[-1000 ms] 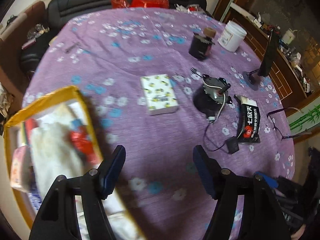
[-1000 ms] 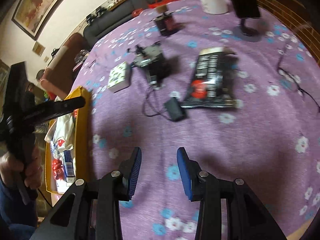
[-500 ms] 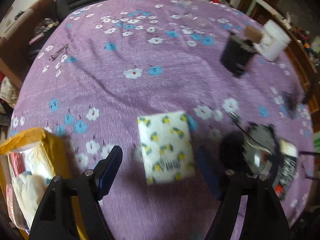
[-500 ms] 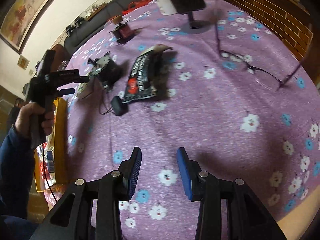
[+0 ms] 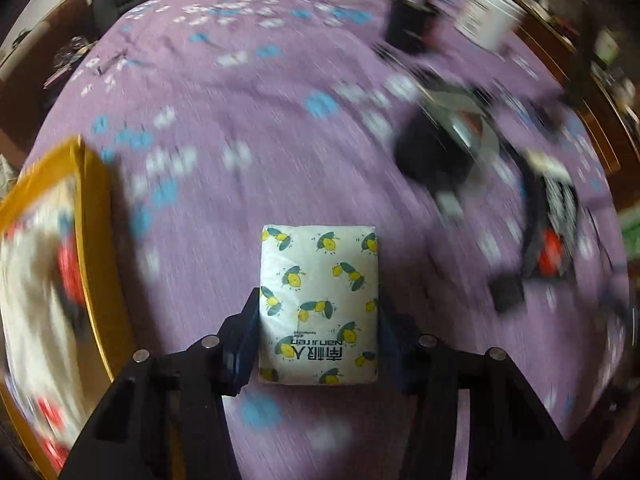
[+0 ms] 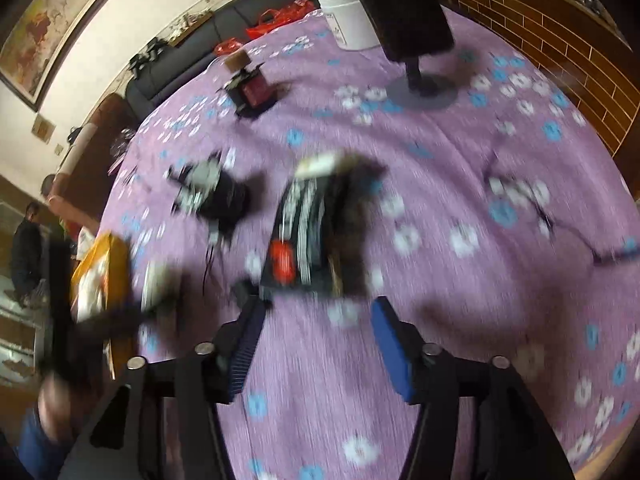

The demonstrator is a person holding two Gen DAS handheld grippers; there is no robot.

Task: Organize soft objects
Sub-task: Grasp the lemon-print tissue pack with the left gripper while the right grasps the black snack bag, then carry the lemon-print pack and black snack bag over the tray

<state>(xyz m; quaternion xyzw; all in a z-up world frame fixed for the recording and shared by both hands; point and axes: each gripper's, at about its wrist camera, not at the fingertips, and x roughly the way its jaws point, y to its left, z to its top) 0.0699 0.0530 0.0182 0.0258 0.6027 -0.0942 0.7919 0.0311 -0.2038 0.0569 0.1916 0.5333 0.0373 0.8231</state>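
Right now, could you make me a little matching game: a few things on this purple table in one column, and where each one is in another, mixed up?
Things:
1. tissue pack
2. yellow box
3. black snack bag
4. white tub

Places:
a. far edge of the table
b. between the left gripper's fingers
c. ahead of the right gripper
d. left of the tissue pack

Pairs: 1-b, 2-d, 3-c, 4-a
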